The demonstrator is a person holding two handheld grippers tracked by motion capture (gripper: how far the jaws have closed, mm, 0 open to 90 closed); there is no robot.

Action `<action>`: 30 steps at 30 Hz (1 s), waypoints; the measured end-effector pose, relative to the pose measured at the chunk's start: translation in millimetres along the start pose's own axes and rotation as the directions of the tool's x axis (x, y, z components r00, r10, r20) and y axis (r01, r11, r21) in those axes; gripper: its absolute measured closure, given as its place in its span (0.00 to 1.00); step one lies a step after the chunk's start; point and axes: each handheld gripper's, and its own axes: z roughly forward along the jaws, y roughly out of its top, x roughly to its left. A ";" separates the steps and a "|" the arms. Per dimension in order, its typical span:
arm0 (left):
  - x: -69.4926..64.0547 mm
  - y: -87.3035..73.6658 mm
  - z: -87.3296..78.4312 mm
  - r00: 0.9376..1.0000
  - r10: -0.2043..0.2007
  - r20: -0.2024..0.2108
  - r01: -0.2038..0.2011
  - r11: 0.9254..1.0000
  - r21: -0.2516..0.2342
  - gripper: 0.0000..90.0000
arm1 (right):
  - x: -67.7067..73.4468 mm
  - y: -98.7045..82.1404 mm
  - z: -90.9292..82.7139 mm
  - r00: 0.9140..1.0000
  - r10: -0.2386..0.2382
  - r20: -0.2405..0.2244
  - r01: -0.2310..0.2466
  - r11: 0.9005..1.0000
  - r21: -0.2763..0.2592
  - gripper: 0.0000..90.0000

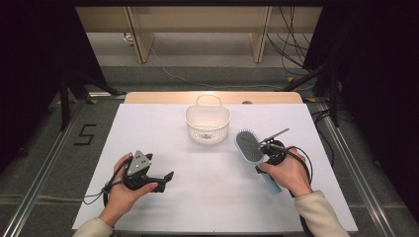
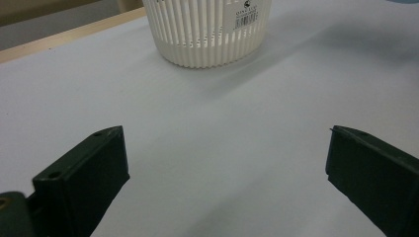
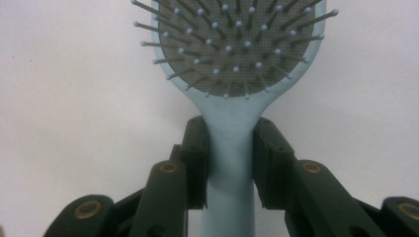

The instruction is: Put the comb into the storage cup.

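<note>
A light blue hairbrush (image 1: 249,147) with a grey bristle pad is held over the white table, right of centre. My right gripper (image 1: 267,157) is shut on its neck. In the right gripper view both jaws press the sides of the hairbrush (image 3: 232,153) just below the head, at my right gripper (image 3: 230,165). A white slotted basket (image 1: 208,123) with a handle stands at the back middle of the table, up and left of the brush. My left gripper (image 1: 167,178) rests low at the front left, jaws wide apart and empty. In its own view the basket (image 2: 207,32) stands ahead of my left gripper (image 2: 225,163).
The white table top (image 1: 163,207) ends in a wooden strip (image 1: 148,97) at the back. Metal rails run along both sides on the floor, with cables (image 1: 291,49) lying behind the table. The brush handle (image 1: 271,183) sticks out below the right hand.
</note>
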 end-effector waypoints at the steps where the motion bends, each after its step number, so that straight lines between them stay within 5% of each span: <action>1: 0.0 0.0 0.0 1.000 0.000 0.000 0.000 1.000 0.000 0.02 | -0.2 0.1 -0.2 1.000 -0.001 -0.001 0.001 1.000 -0.004 0.78; 30: 0.2 -0.1 0.1 1.000 -0.004 -0.001 0.004 1.000 -0.001 0.02 | 0.0 2.5 -7.4 1.000 -0.012 -0.008 0.011 0.993 -0.119 0.78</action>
